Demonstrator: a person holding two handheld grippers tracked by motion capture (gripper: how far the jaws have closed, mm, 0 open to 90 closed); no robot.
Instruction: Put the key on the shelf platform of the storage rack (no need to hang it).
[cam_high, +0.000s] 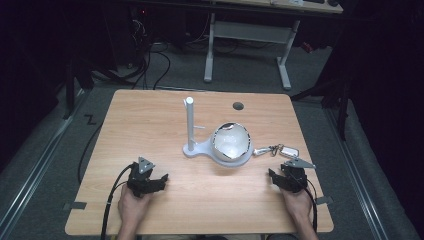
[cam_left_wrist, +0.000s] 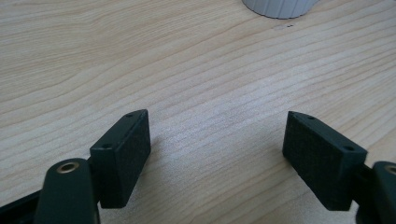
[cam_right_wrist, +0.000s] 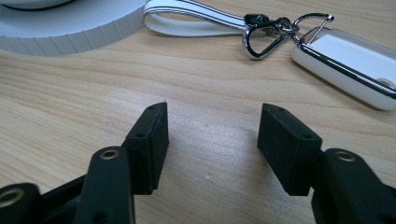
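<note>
High view: you are resting left tongs and right tongs on desk, white stand between.
Left gripper view: jaws gaping wide, empty.
Right gripper view: jaws released; key fob lying just ahead, beside stand base.

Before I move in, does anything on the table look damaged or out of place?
Possibly. The bowl-like globe on the white stand shows a jagged dark gap at its top rim, which may be a break; it is too small to confirm. The keychain lies flat beside it. Both tools are open.
</note>
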